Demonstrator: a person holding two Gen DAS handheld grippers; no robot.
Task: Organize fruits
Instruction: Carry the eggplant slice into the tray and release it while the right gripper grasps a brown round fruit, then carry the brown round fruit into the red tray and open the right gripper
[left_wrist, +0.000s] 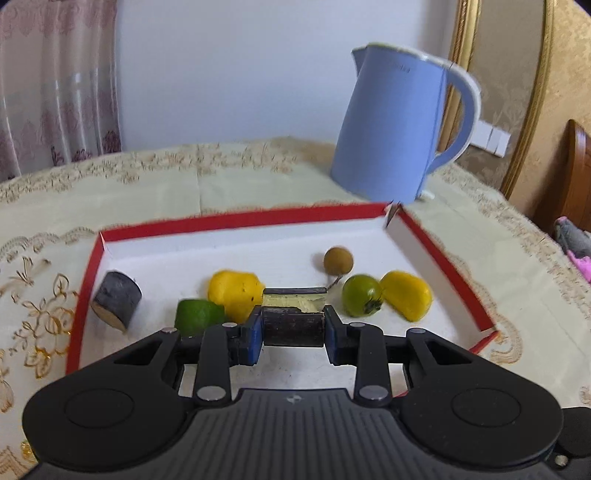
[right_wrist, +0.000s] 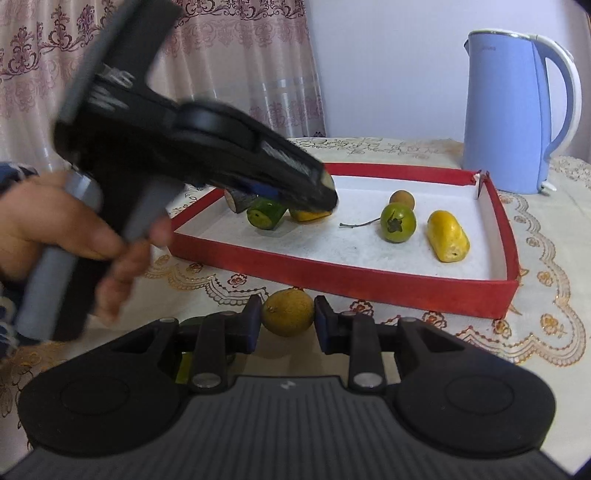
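While a dark, stiff sugarcane chunk (left_wrist: 293, 326) is clamped in the left claw (left_wrist: 293, 330) at centre frame above the red-rimmed cardboard tray (left_wrist: 240, 221), a round, firm yellow-green citrus (right_wrist: 288, 312) is pinched across its middle by the right claw (right_wrist: 288, 325), low centre, on the worktop (right_wrist: 546, 280).

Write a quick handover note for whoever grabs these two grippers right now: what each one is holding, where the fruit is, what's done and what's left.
Left gripper: shut on a dark sugarcane piece, held over the red tray, not yet set down.
Right gripper: shut on a yellow-green citrus fruit, on the tablecloth just outside the tray's near wall.
Already in the tray: dark cane stub, green cut piece, two yellow pieces, green round fruit, small brown fruit.
Left to do: place the sugarcane piece, then lift the citrus into the tray. A blue kettle stands behind the tray's far corner.
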